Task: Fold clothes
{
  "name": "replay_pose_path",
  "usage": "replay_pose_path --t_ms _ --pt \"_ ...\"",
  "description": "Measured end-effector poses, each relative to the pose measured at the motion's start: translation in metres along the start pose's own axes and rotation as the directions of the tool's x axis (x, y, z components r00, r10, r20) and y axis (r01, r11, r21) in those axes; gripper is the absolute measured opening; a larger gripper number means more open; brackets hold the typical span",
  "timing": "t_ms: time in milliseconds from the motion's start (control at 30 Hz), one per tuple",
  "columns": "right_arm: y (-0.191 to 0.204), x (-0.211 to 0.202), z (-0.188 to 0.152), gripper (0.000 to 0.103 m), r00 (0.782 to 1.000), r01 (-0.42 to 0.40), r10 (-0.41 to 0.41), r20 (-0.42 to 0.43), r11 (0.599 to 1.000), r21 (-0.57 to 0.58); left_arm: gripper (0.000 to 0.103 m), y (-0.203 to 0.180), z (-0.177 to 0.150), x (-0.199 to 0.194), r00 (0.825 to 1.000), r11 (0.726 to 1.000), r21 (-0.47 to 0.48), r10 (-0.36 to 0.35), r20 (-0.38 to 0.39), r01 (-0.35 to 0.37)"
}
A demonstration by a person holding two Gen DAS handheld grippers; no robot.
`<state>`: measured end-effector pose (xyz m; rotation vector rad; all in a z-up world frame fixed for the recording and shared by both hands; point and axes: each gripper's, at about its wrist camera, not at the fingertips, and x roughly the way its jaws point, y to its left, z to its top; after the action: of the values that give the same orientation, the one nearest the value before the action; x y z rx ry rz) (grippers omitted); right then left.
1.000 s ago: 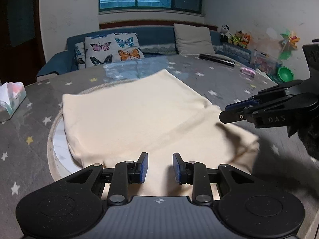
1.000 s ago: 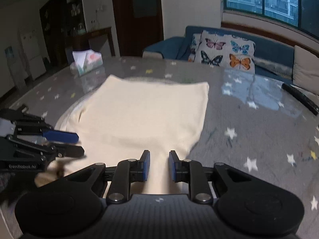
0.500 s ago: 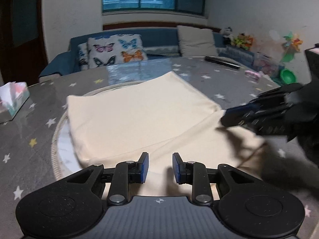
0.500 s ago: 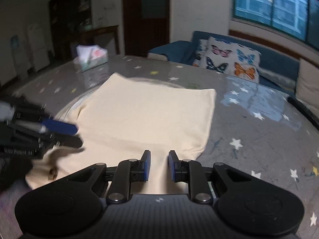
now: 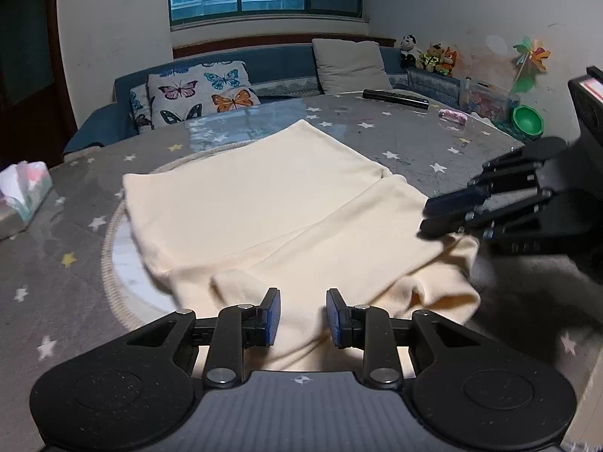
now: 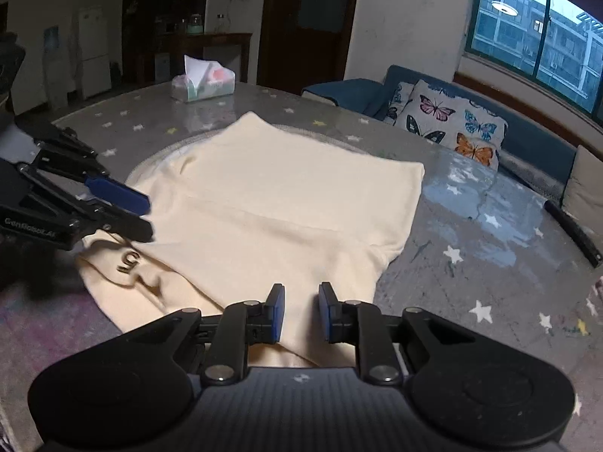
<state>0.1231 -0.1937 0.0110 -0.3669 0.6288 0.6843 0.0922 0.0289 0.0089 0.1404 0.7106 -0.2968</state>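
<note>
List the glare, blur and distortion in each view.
Left wrist view: fisheye bends the window frame; glare on the table; right gripper slightly blurred. Right wrist view: window glare beside the garment; left gripper casts shadow.

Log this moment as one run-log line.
task: fold clothes | garment: cream garment partly folded on table | left claw: open, over near hem | right claw: open, over near edge | grasp: none

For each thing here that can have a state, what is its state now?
Left gripper: open, over the near edge of the garment.
Right gripper: open, holds nothing.
Cream garment: partly folded, flat on the table.
Tissue box: open, a tissue sticks out.
</note>
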Motion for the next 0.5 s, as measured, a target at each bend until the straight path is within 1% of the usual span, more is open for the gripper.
replay_pose_path --t_ms 67,100,167,300,400,500 --pt "0.002 -0.006 0.002 0.018 1.000 -0.008 0.008 0.011 1.000 -0.011 0.034 0.001 -0.005 -0.012 1.000 1.000 0.019 0.000 0.002 0.000" --pt "0.002 -0.004 0.001 0.018 1.000 -0.016 0.016 -0.001 1.000 -0.010 0.039 0.000 -0.008 -0.017 1.000 0.999 0.034 0.001 0.001 -0.001" --pt "0.001 0.005 -0.003 0.018 0.999 -0.026 0.026 -0.041 1.000 -0.005 0.045 -0.004 -0.015 -0.027 1.000 0.997 0.080 0.004 -0.004 -0.003" --pt "0.001 -0.003 -0.004 0.018 0.999 -0.033 0.033 -0.029 0.999 -0.017 0.051 -0.019 -0.024 -0.028 1.000 0.984 0.178 0.012 0.010 -0.014" --pt "0.005 -0.014 -0.004 0.019 0.999 -0.044 0.043 -0.030 0.998 -0.055 0.053 -0.030 -0.030 -0.027 1.000 0.968 0.251 0.017 0.021 -0.022" --pt "0.010 -0.021 -0.009 0.027 0.998 -0.047 0.043 -0.052 0.995 -0.093 0.052 -0.042 -0.037 -0.027 0.999 0.946 0.322 0.022 0.033 -0.031"
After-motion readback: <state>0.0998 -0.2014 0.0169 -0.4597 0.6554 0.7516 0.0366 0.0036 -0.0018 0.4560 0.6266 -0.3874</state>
